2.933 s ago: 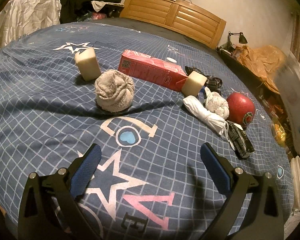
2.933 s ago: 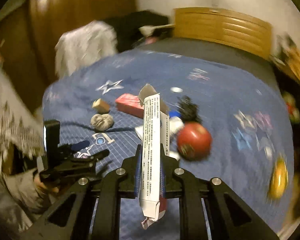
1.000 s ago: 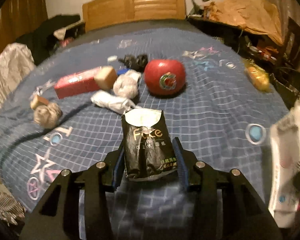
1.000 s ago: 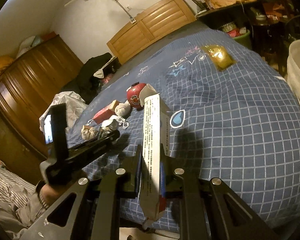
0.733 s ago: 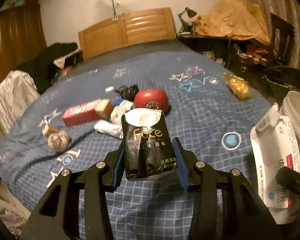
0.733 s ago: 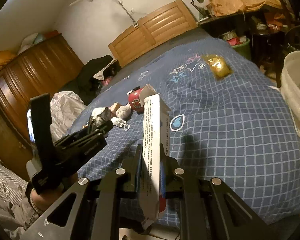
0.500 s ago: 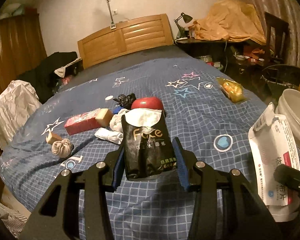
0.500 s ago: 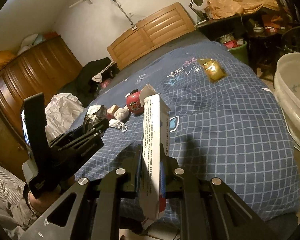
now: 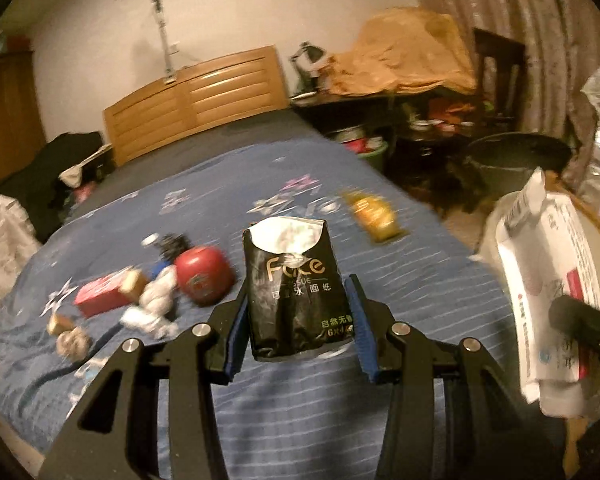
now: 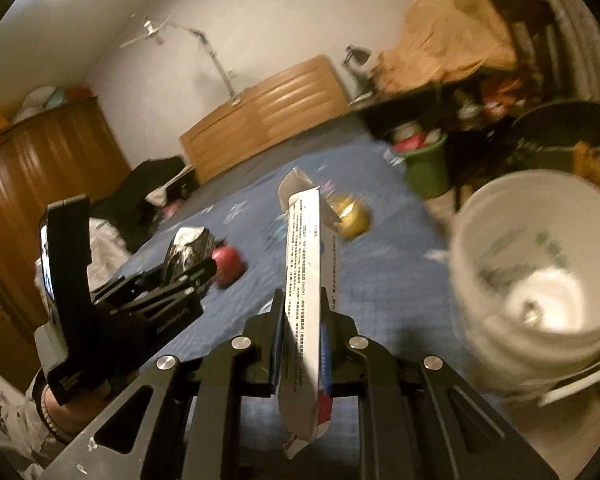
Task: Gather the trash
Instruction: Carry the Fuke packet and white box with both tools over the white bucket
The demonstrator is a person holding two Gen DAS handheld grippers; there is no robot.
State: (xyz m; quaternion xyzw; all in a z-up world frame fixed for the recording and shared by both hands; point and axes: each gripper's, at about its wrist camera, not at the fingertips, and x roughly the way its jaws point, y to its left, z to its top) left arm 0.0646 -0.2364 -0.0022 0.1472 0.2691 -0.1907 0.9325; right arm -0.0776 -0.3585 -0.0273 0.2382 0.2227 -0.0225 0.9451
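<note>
My left gripper is shut on a black tissue pack with a torn white top, held upright above the foot of the bed. It also shows in the right wrist view. My right gripper is shut on a flat white carton, held edge-on; the carton shows at the right of the left wrist view. A white bucket stands on the floor at the right, close to the carton.
On the blue bed cover lie a red ball, a red box, white wads, a rolled sock and a yellow packet. A dark bin and green bucket stand beyond.
Both grippers have pulled back from the bed and swung right with their loads. The white bucket now fills the right of the right wrist view.
</note>
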